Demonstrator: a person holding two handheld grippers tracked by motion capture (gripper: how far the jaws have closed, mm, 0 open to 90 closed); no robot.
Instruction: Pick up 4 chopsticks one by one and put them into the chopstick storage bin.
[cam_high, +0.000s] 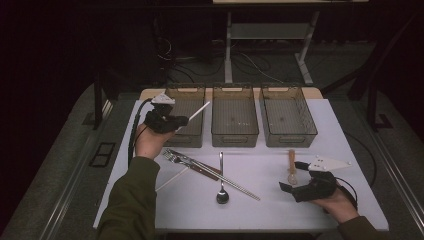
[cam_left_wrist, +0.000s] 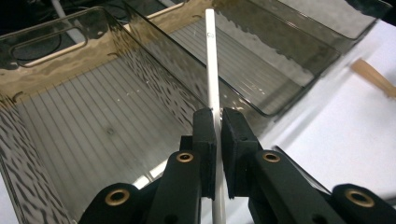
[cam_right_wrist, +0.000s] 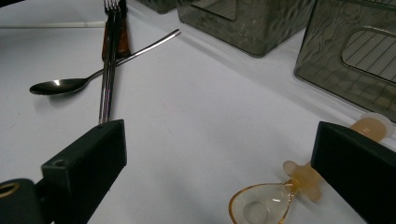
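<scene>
1. Left gripper (cam_high: 172, 121): fingers (cam_left_wrist: 204, 135) clamped on a white stick (cam_left_wrist: 212, 70), held above the left bin (cam_high: 184, 114).
2. Right gripper (cam_high: 300, 177): fingers (cam_right_wrist: 88, 158) spread wide, low over the counter (cam_high: 280, 205), either side of a small amber spoon (cam_right_wrist: 261, 205).
3. Metal spoon (cam_high: 222, 192), fork (cam_high: 172, 156) and chopsticks (cam_high: 235, 182) lie mid-counter.

we are holding the black two-jaw left gripper (cam_high: 176, 121) raised at the far left of the table, our left hand (cam_high: 150, 140) wrapped around its grip and our olive-green left sleeve (cam_high: 131, 200) reaching up from the bottom edge. its jaws are pressing close together, pinching a thin white stick (cam_left_wrist: 212, 74). we are keeping the black two-jaw right gripper (cam_high: 292, 176) low at the near right, our right hand (cam_high: 337, 204) behind it, its jaws standing wide apart.
</scene>
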